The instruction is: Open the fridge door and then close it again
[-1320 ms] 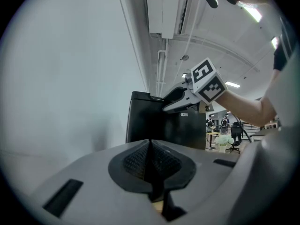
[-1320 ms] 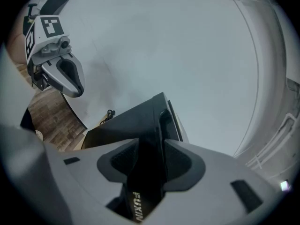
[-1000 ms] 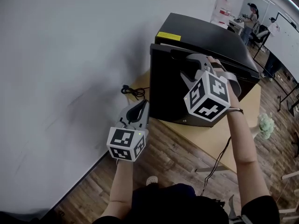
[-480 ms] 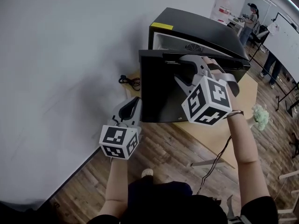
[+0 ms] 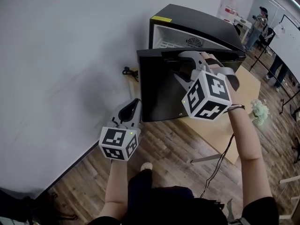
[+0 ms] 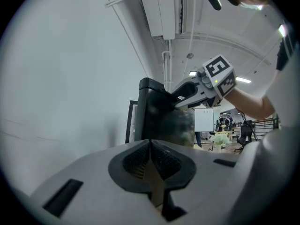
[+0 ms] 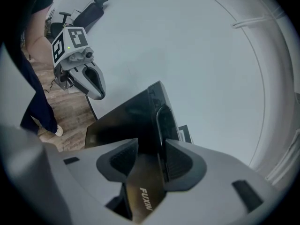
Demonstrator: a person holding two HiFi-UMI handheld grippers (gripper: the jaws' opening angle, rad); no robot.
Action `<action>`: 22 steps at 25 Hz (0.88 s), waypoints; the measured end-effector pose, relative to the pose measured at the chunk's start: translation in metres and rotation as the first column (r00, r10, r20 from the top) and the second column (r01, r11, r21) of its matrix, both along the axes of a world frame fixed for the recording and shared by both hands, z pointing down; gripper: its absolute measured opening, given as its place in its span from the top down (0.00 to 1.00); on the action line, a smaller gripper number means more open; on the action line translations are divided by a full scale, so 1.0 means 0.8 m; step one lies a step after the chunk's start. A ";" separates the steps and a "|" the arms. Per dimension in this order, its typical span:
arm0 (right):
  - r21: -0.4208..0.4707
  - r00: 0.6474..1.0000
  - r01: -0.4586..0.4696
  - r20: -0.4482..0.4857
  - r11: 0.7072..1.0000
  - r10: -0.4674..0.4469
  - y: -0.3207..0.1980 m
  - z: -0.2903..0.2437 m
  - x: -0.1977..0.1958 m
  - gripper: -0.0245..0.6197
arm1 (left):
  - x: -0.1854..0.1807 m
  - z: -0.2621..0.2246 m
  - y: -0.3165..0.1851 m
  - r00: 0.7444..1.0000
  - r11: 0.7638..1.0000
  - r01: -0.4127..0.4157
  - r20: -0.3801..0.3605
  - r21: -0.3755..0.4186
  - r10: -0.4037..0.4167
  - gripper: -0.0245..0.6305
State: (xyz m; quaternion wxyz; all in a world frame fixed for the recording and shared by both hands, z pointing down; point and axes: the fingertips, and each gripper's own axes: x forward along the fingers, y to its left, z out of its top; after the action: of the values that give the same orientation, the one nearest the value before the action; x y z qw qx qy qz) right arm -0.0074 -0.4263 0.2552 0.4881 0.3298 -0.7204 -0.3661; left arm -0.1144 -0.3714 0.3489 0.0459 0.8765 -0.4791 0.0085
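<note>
We pinch the ajar fridge door [image 5: 161,93] by its top lip, a rigid, probably hefty slab, in our right gripper [image 7: 150,156]; our left gripper [image 6: 150,159] is pressed together, bare.

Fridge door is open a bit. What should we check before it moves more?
1. right gripper clamped on the fridge door top edge: ok.
2. Door open, inside of the fridge showing: ok.
3. left gripper shut, empty, apart from the door: ok.
4. cable clear of the door's swing: cannot tell.
5. Nothing sticking out from inside: cannot tell.
</note>
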 end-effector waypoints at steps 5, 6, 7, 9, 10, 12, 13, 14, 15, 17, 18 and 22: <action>-0.002 1.000 0.019 -0.009 1.000 -0.019 0.026 0.001 0.005 0.70 | 0.004 0.002 0.029 1.000 1.000 0.016 0.007 -0.007 -0.016 0.94; -0.003 1.000 0.025 -0.011 1.000 -0.025 0.031 0.001 0.007 0.70 | 0.004 0.002 0.034 1.000 1.000 0.021 0.007 -0.009 -0.021 0.94; -0.005 0.999 0.031 -0.013 1.000 -0.031 0.036 0.001 0.008 0.70 | 0.005 0.003 0.039 1.000 1.000 0.026 0.008 -0.011 -0.026 0.94; -0.008 0.999 0.041 -0.015 0.999 -0.042 0.047 0.003 0.012 0.70 | 0.008 0.006 0.052 0.999 0.999 0.035 0.008 -0.015 -0.034 0.94; -0.009 0.999 0.046 -0.016 0.999 -0.046 0.053 0.003 0.014 0.70 | 0.010 0.007 0.058 0.999 0.999 0.038 0.009 -0.016 -0.038 0.94; -0.010 0.998 0.052 -0.018 0.999 -0.053 0.062 0.004 0.017 0.70 | 0.013 0.007 0.070 0.999 0.999 0.042 0.013 -0.017 -0.042 0.94; -0.012 0.998 0.055 -0.019 0.998 -0.055 0.065 0.004 0.018 0.70 | 0.015 0.007 0.076 0.999 0.999 0.043 0.015 -0.018 -0.043 0.94; -0.013 0.998 0.057 -0.018 0.998 -0.057 0.069 0.004 0.020 0.70 | 0.017 0.007 0.081 0.999 0.999 0.045 0.016 -0.020 -0.044 0.94; -0.014 0.998 0.059 -0.018 0.998 -0.059 0.073 0.003 0.022 0.70 | 0.019 0.008 0.086 0.999 0.999 0.045 0.017 -0.022 -0.045 0.94; -0.007 0.998 0.061 -0.020 0.998 -0.061 0.083 0.003 0.027 0.70 | 0.024 0.009 0.098 0.999 0.999 0.046 0.020 -0.024 -0.046 0.94; 0.003 0.998 0.060 -0.025 0.998 -0.060 0.089 0.003 0.029 0.70 | 0.027 0.009 0.103 0.999 0.999 0.045 0.023 -0.025 -0.045 0.94; 0.052 0.998 0.054 -0.047 0.997 -0.051 0.109 0.002 0.039 0.70 | 0.035 0.011 0.124 0.999 0.999 0.040 0.027 -0.025 -0.040 0.94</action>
State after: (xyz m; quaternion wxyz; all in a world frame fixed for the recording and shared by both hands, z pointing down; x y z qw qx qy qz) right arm 0.0240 -0.3391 0.2568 0.4856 0.3153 -0.7076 -0.4050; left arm -0.0861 -0.2723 0.3578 0.0507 0.8659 -0.4969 0.0252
